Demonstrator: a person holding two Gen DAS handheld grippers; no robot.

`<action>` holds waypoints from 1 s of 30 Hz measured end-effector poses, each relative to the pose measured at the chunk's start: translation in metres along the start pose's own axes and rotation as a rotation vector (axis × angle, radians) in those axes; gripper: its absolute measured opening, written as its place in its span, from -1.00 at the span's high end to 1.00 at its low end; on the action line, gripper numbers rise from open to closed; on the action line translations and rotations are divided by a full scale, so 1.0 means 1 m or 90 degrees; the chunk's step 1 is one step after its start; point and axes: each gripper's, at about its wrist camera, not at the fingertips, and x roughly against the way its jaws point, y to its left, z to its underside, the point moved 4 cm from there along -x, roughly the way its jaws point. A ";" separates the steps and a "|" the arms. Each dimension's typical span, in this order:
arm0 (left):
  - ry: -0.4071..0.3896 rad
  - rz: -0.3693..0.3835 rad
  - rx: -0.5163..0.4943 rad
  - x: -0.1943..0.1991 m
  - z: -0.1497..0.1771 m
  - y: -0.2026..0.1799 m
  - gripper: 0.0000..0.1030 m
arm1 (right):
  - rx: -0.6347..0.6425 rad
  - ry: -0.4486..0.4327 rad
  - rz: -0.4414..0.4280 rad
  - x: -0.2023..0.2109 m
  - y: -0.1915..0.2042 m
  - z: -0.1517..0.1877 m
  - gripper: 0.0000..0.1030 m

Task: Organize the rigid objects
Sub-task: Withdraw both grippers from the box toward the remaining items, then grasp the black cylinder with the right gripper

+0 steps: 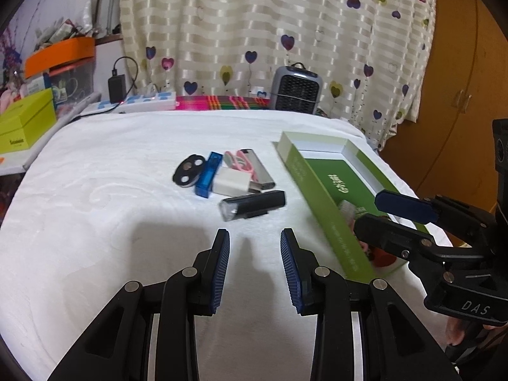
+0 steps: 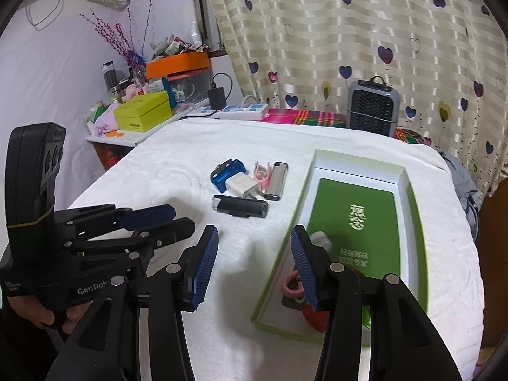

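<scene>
Several small objects lie bunched on the white cloth: a black disc (image 1: 188,174), a blue case (image 1: 208,174), a white plug (image 1: 230,181), a pink clip (image 1: 238,162), a silver lighter (image 1: 257,168) and a black bar light (image 1: 253,204). To their right lies the open green box (image 1: 320,187), holding a pink ring (image 2: 290,285), a red piece (image 2: 314,316) and a white item (image 2: 320,238). My left gripper (image 1: 255,238) hovers open and empty just short of the bar light (image 2: 239,206). My right gripper (image 2: 254,233) is open and empty, its right finger over the box's near left wall (image 2: 279,270).
A grey fan heater (image 2: 373,108) and a power strip (image 2: 241,111) stand at the table's back edge. A side shelf at left carries a lime box (image 2: 143,114) and an orange-lidded tub (image 2: 177,63). A wooden cabinet (image 1: 460,95) stands to the right.
</scene>
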 end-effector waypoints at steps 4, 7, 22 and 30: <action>0.006 -0.010 0.004 -0.005 -0.005 0.011 0.37 | 0.003 0.018 -0.008 -0.011 0.003 -0.004 0.05; 0.009 -0.017 0.005 -0.008 -0.008 0.019 0.37 | 0.016 0.035 -0.014 -0.020 0.005 -0.007 0.05; 0.018 -0.018 0.060 -0.019 -0.009 0.053 0.37 | 0.168 0.131 -0.028 -0.086 0.029 -0.027 0.05; 0.016 -0.011 0.076 -0.021 -0.009 0.059 0.37 | 0.242 0.174 -0.018 -0.111 0.034 -0.031 0.05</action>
